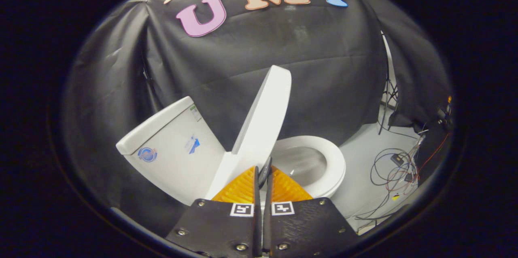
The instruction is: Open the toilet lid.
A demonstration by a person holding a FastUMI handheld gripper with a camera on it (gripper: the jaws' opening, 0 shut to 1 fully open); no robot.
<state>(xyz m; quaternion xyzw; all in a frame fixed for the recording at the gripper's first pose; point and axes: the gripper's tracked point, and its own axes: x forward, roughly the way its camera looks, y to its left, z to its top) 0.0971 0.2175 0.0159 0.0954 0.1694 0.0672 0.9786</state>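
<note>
Backdrop: black cloth wall draped across the upper and middle frame, creased, falling to a pale grey floor at centre right.

Item 1: white toilet, centre of frame, seen at a tilt. Tank sits at centre left, with small stickers on its side and a flat cover on top.

Item 2: toilet lid, white, raised and standing steeply on edge, rising from the hinge area toward upper centre, between the tank and the bowl. Its lower end lies just ahead of the fingers.

Item 3: toilet seat, white oval ring, down on the bowl, right of the lid; grey bowl interior visible inside the ring.

Item 4: gripper, bottom centre. Fingers drawn close together with only a narrow slit between them; a thin dark edge shows in that slit at the tips, and whether anything is clamped there cannot be told.

Item 5: loose cables, black and red, coiled on the floor at right.

Item 6: stand legs, thin, by the wall's right edge.
</note>
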